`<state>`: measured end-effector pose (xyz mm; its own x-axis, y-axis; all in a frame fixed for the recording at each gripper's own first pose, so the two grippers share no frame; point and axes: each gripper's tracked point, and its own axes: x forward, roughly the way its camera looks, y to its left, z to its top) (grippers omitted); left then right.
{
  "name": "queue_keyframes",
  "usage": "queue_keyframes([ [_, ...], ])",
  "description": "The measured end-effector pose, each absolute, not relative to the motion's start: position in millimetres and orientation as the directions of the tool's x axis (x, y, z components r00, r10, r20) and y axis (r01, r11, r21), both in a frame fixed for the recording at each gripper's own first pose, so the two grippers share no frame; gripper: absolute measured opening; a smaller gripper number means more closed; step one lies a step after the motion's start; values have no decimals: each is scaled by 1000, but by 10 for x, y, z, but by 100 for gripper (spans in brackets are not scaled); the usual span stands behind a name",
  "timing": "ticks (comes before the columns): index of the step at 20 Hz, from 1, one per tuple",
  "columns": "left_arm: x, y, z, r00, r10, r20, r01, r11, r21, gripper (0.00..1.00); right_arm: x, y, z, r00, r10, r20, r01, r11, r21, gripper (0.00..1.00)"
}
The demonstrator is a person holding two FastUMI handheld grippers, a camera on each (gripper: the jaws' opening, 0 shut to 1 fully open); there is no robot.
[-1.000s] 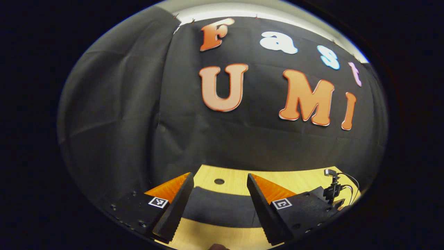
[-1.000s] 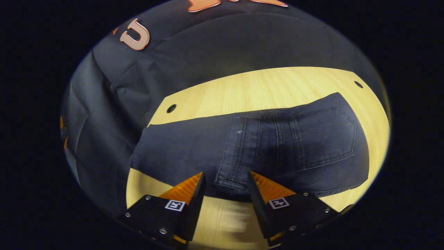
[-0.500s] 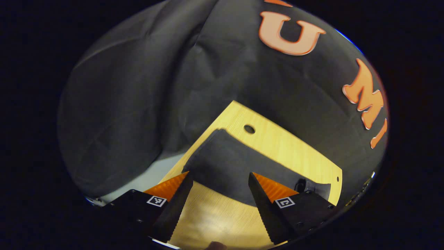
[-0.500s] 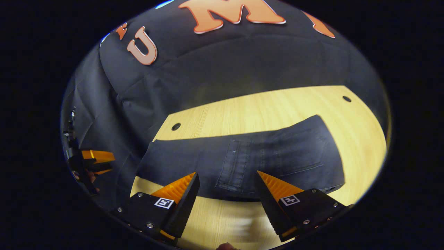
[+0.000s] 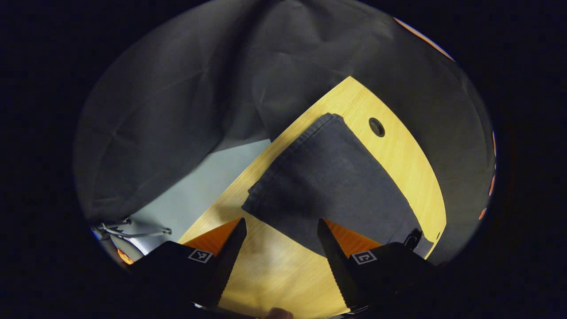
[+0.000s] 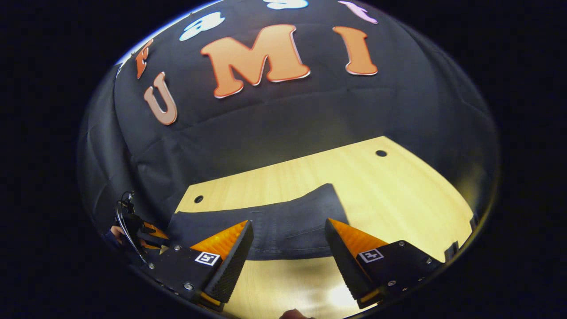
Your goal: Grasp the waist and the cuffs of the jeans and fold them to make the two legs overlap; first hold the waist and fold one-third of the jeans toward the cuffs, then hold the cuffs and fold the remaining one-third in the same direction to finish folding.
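Note:
Dark jeans [image 5: 328, 186] lie flat on the wooden table [image 5: 274, 270], and their narrow cuff end points toward the table's left edge. My left gripper [image 5: 280, 248] hovers open just short of that end, with nothing between its fingers. In the right gripper view the jeans [image 6: 283, 226] form a dark band across the table [image 6: 398, 190]. My right gripper [image 6: 288, 252] is open in front of the band's near edge and apart from it. The left gripper [image 6: 144, 232] shows small at the far left, with a hand behind it.
The table has round holes [image 5: 376, 127] [image 6: 381, 153] [image 6: 198, 199] near its back edge. Pale floor [image 5: 199, 190] lies beyond the left edge, with a thin stand or cables [image 5: 133, 230] on it. Black cloth walls close the back and left.
The left gripper has tipped down from the wall toward the cuff end. The right gripper has opened wider and drawn back from the folded waist, which now looks smaller.

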<state>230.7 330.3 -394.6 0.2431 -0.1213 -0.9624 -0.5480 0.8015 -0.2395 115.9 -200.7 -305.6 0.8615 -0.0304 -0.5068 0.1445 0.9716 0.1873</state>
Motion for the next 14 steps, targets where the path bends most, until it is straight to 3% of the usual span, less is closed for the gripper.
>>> queue_keyframes([
  [6, 2292, 3272, -4221, 132, -118, -984, -604, 778, -175, 98, 910, -2514, -2821, 871, -139, -471, 235, 960, 151, 98],
  [11, 2274, 3361, -4288, 50, 0, -999, -629, 777, -32, 95, 923, -2533, -2840, 874, -117, -472, 213, 964, 156, 99],
  [14, 2352, 3327, -4339, 75, 54, -996, -653, 757, -8, 97, 984, -2539, -2876, 876, -91, -473, 196, 964, 178, 98],
])
